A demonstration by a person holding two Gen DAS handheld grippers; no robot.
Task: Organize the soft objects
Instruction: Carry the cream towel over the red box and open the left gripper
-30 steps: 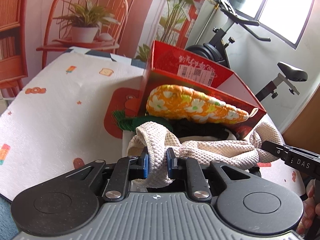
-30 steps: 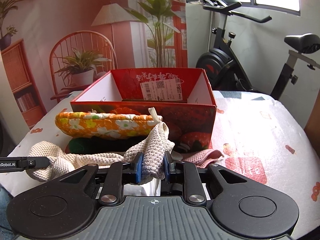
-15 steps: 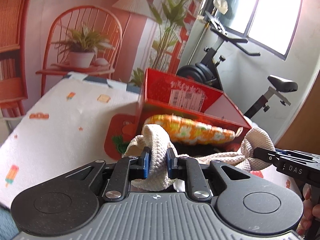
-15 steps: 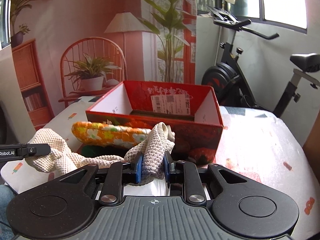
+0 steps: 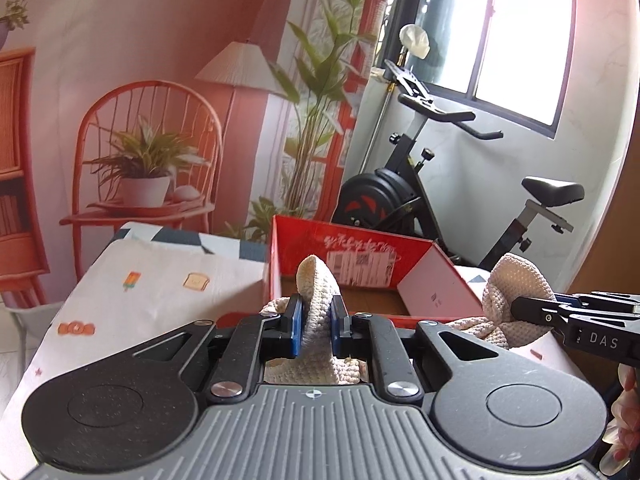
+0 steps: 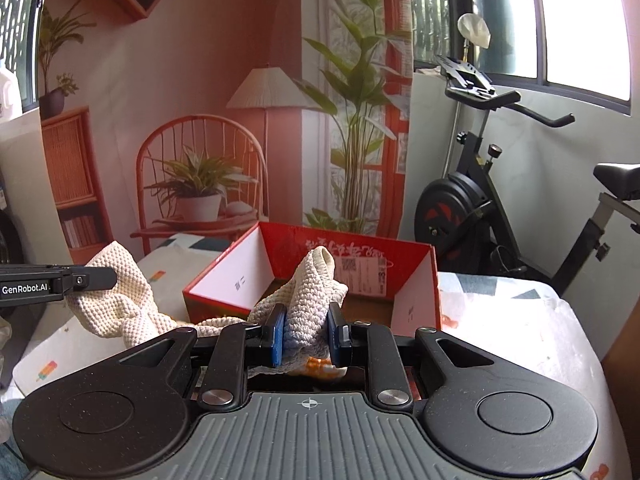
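Note:
Both grippers hold one cream knitted cloth (image 5: 316,280) stretched between them, lifted above the table in front of the open red box (image 5: 436,292). My left gripper (image 5: 316,330) is shut on one end of the cloth. My right gripper (image 6: 307,334) is shut on the other end (image 6: 316,300). The right gripper also shows at the right of the left wrist view (image 5: 536,308), and the left gripper at the left of the right wrist view (image 6: 92,278). The red box (image 6: 416,280) looks empty inside. A bit of the orange flowered soft item (image 6: 320,366) shows under my right gripper.
The table has a white cloth with small printed pictures (image 5: 160,292). An exercise bike (image 6: 480,208) stands behind the table at the right. A printed backdrop of a chair and plants (image 6: 200,184) fills the back wall.
Both grippers have risen with the cream cloth. The box now sits lower in view and its inside shows; the orange flowered item and dark items have dropped almost out of sight.

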